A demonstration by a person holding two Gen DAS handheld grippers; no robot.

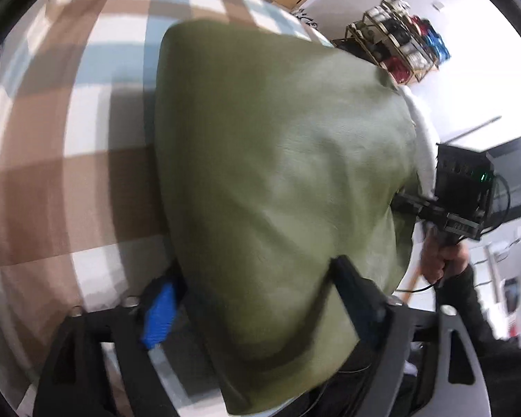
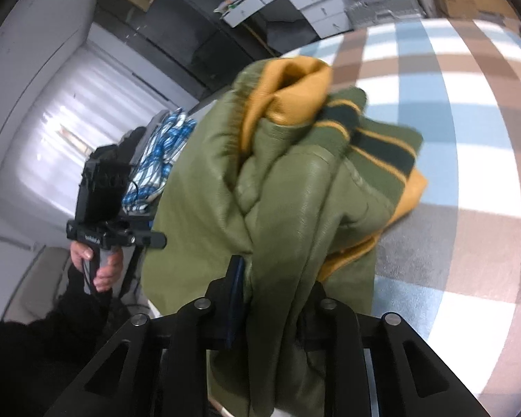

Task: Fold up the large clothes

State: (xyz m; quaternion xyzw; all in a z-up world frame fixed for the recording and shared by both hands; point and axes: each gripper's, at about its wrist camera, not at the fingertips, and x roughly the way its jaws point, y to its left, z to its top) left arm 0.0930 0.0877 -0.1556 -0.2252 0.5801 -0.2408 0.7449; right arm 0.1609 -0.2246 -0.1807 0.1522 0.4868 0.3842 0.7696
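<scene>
The jacket point(image 2: 288, 187) is olive green with a mustard-yellow lining and a knit band striped in dark green and yellow. It hangs bunched and lifted above the checked cloth point(image 2: 469, 111), which covers the counter in brown, white and pale blue squares. In the right wrist view its folds rise from the near edge up to the yellow lining at the far end, and the striped band droops to the right.

The right gripper point(image 2: 271, 299) has a thick gather of the green fabric pinched between its fingers point(image 2: 234, 288), which press on it from both sides near the bottom of that view.

In the left wrist view the jacket point(image 1: 281, 173) shows as one broad smooth green panel filling the middle. The left gripper point(image 1: 253, 288) stands wide: its blue-padded finger point(image 1: 158, 316) lies left of the panel's edge, and the other finger pokes up in front of the fabric on the right. The cloth passes between them, but I cannot tell whether they press on it.

Each view shows the other gripper held by a hand point(image 2: 97, 264) in a black sleeve point(image 2: 34, 340). Behind, there are cardboard boxes point(image 2: 451, 0), white drawers point(image 2: 316, 0) and a wire rack point(image 1: 396, 48) against the wall.
</scene>
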